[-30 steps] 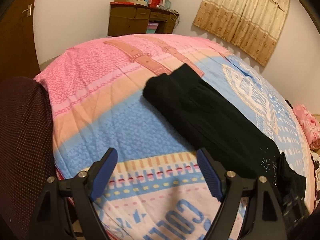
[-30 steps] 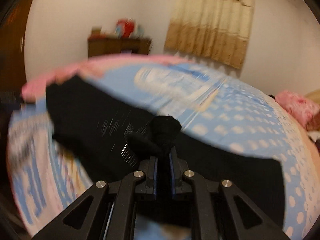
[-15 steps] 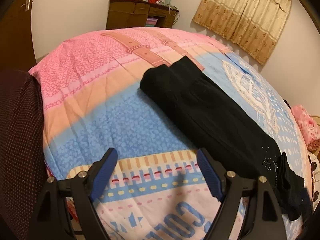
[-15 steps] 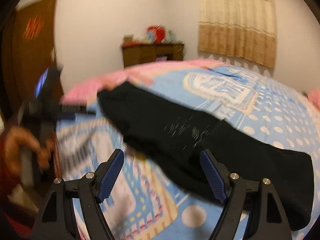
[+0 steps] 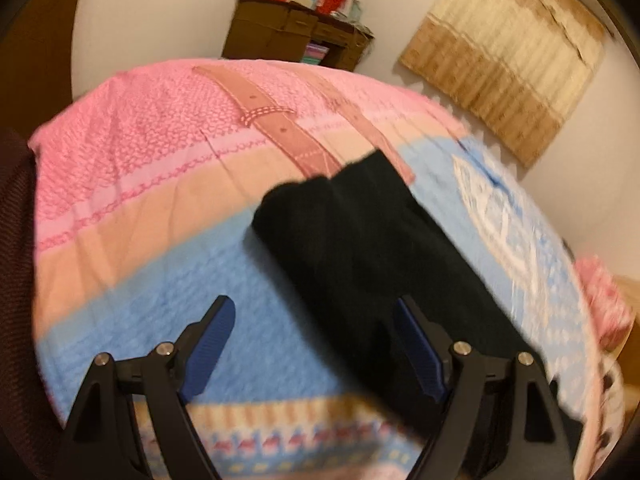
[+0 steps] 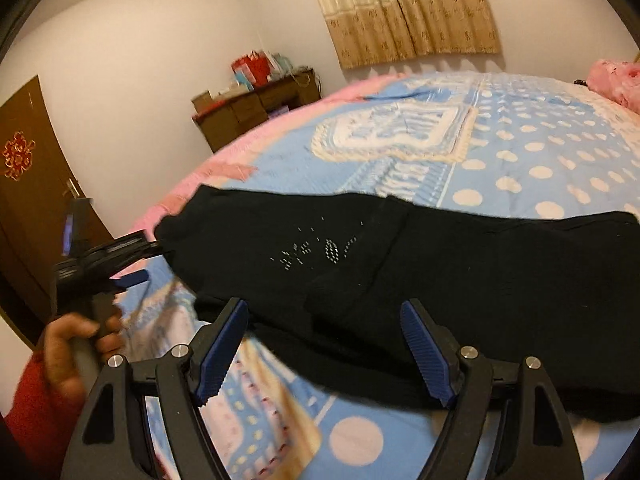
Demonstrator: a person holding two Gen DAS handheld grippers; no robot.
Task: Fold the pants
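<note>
while the black pants (image 6: 420,264) lie folded in a long strip across the patterned bedspread (image 5: 132,208), both grippers hang over them — the right gripper (image 6: 324,344) with fingers spread wide and gripping nothing, the left gripper (image 5: 312,344) likewise spread, empty, by the pants' far end.

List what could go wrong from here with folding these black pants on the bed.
1. Both claws stand open and hold nothing: the right claw has just been opening, with no cloth pinched, so the folded black pants may slacken or spread.
2. The left claw hovers near the pants' edge; a shallow grab might catch only the top layer and undo the fold.
3. The quilt looks soft, so a deep grab might also pinch the bedding.
</note>
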